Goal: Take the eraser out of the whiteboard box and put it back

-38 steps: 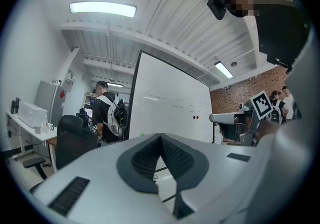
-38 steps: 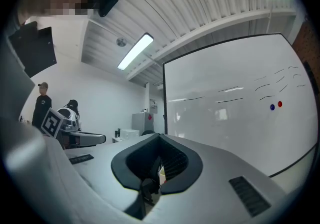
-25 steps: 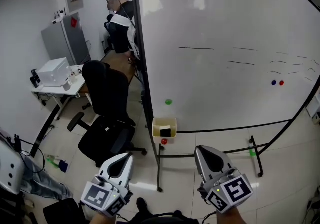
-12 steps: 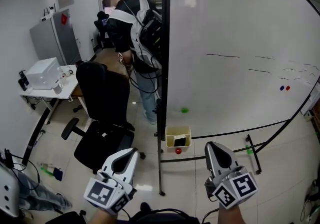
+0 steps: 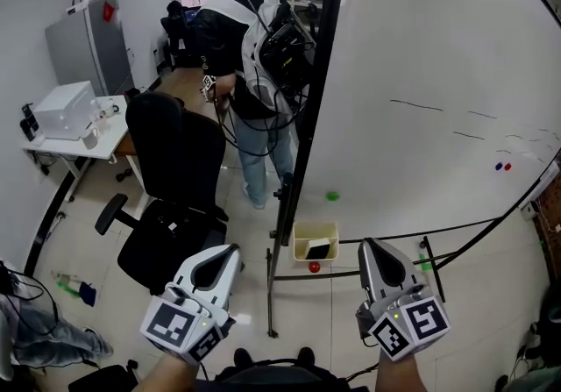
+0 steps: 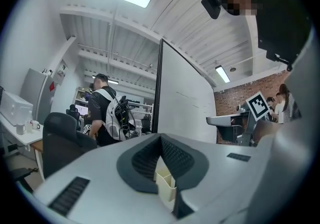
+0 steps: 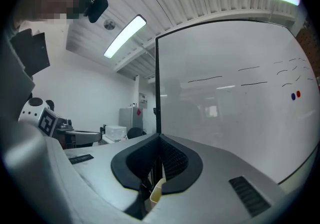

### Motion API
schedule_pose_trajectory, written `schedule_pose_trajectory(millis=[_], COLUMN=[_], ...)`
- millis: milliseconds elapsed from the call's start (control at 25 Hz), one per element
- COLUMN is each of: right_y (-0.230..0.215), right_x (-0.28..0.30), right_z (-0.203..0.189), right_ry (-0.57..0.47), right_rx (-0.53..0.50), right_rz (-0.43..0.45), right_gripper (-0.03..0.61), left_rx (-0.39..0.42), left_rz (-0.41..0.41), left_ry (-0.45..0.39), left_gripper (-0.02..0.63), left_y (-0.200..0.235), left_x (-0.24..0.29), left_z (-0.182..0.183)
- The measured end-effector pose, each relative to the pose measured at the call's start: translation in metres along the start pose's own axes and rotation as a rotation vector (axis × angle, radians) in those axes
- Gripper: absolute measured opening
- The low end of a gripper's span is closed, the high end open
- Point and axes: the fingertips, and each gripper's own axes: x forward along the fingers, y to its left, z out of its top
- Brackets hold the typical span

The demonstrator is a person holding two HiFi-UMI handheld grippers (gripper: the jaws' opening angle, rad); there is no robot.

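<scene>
In the head view the cream whiteboard box (image 5: 302, 233) sits by the whiteboard's (image 5: 421, 57) lower corner. A dark block inside it, probably the eraser (image 5: 319, 250), lies well ahead of the left tongs (image 5: 224, 252) and right tongs (image 5: 372, 246).

The left gripper view shows its tongs pressed together on nothing.

The right gripper view shows the same.

The eraser should be light, with a stiff back and soft felt. Pinch it across its narrow sides.

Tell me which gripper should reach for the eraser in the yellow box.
Right, probably. The right gripper is nearer the yellow box holding the eraser; the whiteboard's frame post stands between the left gripper and it. Both are shut and empty.
</scene>
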Motion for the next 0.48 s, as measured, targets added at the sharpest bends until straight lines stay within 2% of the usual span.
schedule_pose_trajectory(millis=[160,240,400,480], right_y=[-0.008,-0.012,-0.02,-0.024], right_x=[0.014,0.021,0.028,0.032], right_z=[0.008,0.014,0.016,0.016], right_ry=[-0.003,-0.011,-0.017,-0.017], right_rx=[-0.022,-0.029,-0.03,-0.03], right_rz=[0.046,0.067,0.082,0.088], right_gripper=[0.0,0.071,0.083,0.113], left_rx=[0.018,0.027,0.03,0.033], left_rz=[0.035,0.048,0.072,0.074], left_ry=[-0.018,-0.032,-0.046,-0.05], left_gripper=[0.026,0.026,0.026,0.026], left_y=[-0.004,-0.005,-0.006,-0.007], left_x=[0.014,0.021,0.032,0.037], left_z=[0.011,0.018,0.022,0.022])
